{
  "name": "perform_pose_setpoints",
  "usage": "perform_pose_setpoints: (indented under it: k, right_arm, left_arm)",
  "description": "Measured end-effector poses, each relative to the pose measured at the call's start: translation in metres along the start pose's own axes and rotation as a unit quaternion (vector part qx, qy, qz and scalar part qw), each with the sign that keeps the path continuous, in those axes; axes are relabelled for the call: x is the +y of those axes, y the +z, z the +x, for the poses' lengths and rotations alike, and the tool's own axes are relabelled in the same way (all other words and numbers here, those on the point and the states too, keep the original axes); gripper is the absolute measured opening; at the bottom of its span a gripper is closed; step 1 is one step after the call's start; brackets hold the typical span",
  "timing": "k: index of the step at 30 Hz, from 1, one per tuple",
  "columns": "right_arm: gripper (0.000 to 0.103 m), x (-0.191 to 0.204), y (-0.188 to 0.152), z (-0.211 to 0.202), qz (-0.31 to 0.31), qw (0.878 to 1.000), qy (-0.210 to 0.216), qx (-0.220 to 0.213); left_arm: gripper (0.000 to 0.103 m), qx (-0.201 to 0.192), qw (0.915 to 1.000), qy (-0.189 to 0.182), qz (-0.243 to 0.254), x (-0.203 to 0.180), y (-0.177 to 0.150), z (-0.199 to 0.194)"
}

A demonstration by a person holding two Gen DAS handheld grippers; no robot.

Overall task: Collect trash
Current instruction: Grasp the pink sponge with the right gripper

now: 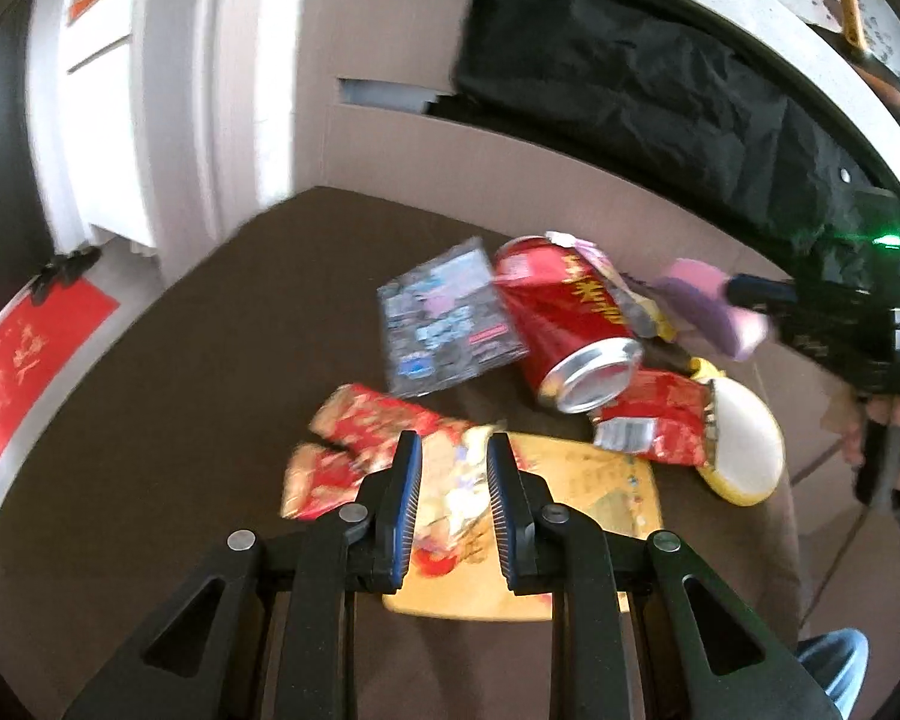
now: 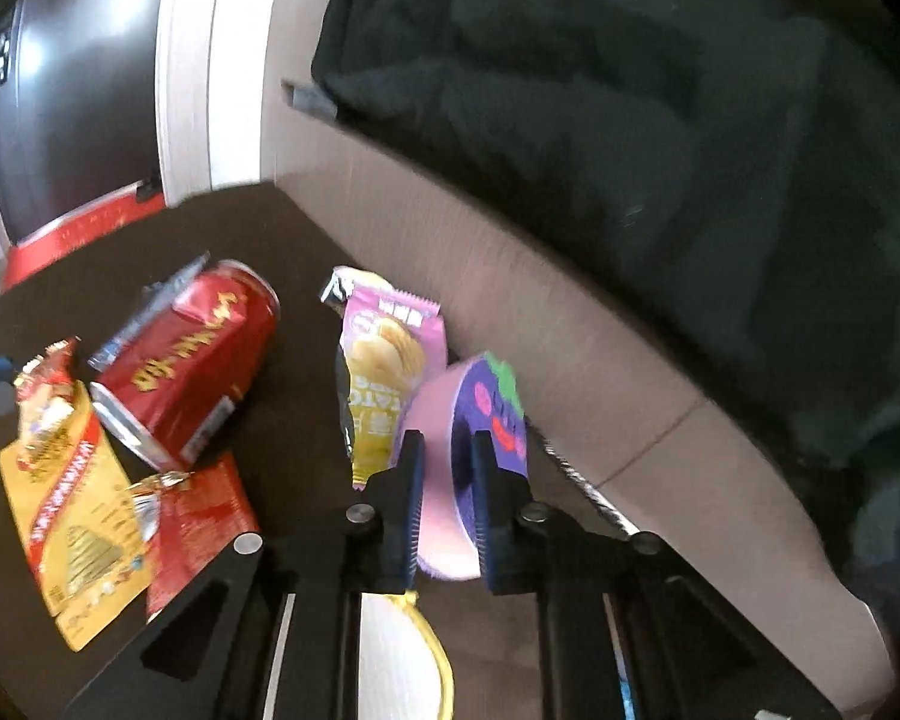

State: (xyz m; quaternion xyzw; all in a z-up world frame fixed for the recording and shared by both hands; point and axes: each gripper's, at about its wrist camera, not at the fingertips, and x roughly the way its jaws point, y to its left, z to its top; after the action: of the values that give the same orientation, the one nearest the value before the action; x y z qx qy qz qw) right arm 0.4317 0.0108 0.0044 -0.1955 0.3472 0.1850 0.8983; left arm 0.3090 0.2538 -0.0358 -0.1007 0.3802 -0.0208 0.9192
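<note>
Collection has barely begun: the right gripper (image 2: 445, 468) clamps a pink cup (image 2: 444, 480) beside the cardboard box (image 2: 570, 324), the left gripper (image 1: 453, 468) hangs parted over a snack wrapper (image 1: 366, 420), while the red can (image 1: 564, 324) and other wrappers litter the brown table (image 1: 180, 420).

The soda can (image 1: 570, 330) lies on its side on the desk (image 1: 180, 420), its open end toward the left wrist camera. In the left wrist view, a flat packet (image 1: 444, 318) lies just left of the can, touching it. A snack wrapper (image 1: 366, 456) lies nearer the camera than the can and to its left, overlapping a flat pouch (image 1: 594, 498), which lies in front of the can. A crumpled wrapper (image 1: 654, 420) touches the can's open end on the right. Beyond that wrapper, further right of the can, lies a round lid (image 1: 744, 444). A chip bag (image 2: 384, 360) stands right of the can, a gap between them. A small cup (image 2: 450, 468) sits right of the chip bag between the right hand-held gripper's (image 2: 444, 498) fingers. A cardboard box (image 1: 390, 150) stands behind the can, with a bag (image 1: 630, 90) draped in it.
</note>
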Motion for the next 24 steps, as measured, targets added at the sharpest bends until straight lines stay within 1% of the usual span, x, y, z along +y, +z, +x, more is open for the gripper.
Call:
perform_pose_setpoints:
  k: [3,4,5,7,9,11,12,15,16,17,18,20,22,23,24]
  right_arm:
    - [0.011,-0.006,-0.006,-0.025,0.013,1.0,0.003,-0.02]
    - [0.011,-0.007,-0.01,-0.034,0.015,1.0,0.005,-0.025]
    - [0.011,-0.004,-0.009,-0.036,0.015,0.999,0.005,-0.028]
    - [0.011,-0.001,-0.014,-0.045,0.014,0.999,0.004,-0.033]
    - [0.01,-0.001,-0.022,-0.051,0.015,0.999,0.003,-0.033]
    - [0.008,0.0,-0.028,-0.055,0.015,0.999,0.003,-0.031]
    - [0.008,0.001,-0.033,-0.058,0.015,0.999,0.004,-0.03]
    - [0.006,0.0,-0.045,-0.066,0.018,0.999,0.006,-0.026]
    - [0.006,0.0,-0.048,-0.067,0.021,0.999,0.007,-0.025]
    - [0.006,-0.003,-0.053,-0.073,0.024,0.999,0.008,-0.025]
    - [0.006,-0.003,-0.056,-0.074,0.026,0.999,0.008,-0.026]
    - [0.006,-0.005,-0.059,-0.078,0.031,0.999,0.01,-0.029]
    - [0.006,-0.005,-0.06,-0.078,0.035,0.999,0.023,-0.03]
    - [0.006,-0.006,-0.061,-0.078,0.038,0.998,0.031,-0.028]
    - [0.006,-0.007,-0.062,-0.077,0.043,0.998,0.033,-0.03]
  left_arm:
    - [0.041,-0.008,0.9989,0.044,-0.017,0.014,-0.008,-0.01]
    - [0.043,-0.006,0.9984,0.049,-0.027,0.021,-0.009,-0.01]
    - [0.043,-0.001,0.998,0.048,-0.039,0.028,-0.009,-0.009]
    - [0.044,0.003,0.9972,0.031,-0.067,0.04,-0.008,-0.002]
    - [0.046,0.003,0.9963,0.031,-0.08,0.047,-0.005,0.007]
    - [0.046,0.009,0.9962,0.042,-0.075,0.048,-0.004,0.017]
    - [0.046,0.016,0.9963,0.041,-0.074,0.049,-0.003,0.022]
    - [0.046,0.049,0.9946,0.038,-0.084,0.052,-0.005,0.04]
    - [0.046,0.055,0.9942,0.039,-0.084,0.052,-0.004,0.044]
    - [0.046,0.049,0.9948,0.044,-0.078,0.05,-0.004,0.044]
    - [0.046,0.052,0.9948,0.052,-0.071,0.047,-0.004,0.046]
    - [0.046,0.052,0.9949,0.066,-0.057,0.04,-0.005,0.047]
    - [0.046,0.048,0.9947,0.084,-0.037,0.032,-0.007,0.049]
    - [0.043,0.047,0.9944,0.089,-0.033,0.031,-0.008,0.05]
    - [0.026,0.042,0.9944,0.091,-0.034,0.03,-0.009,0.049]
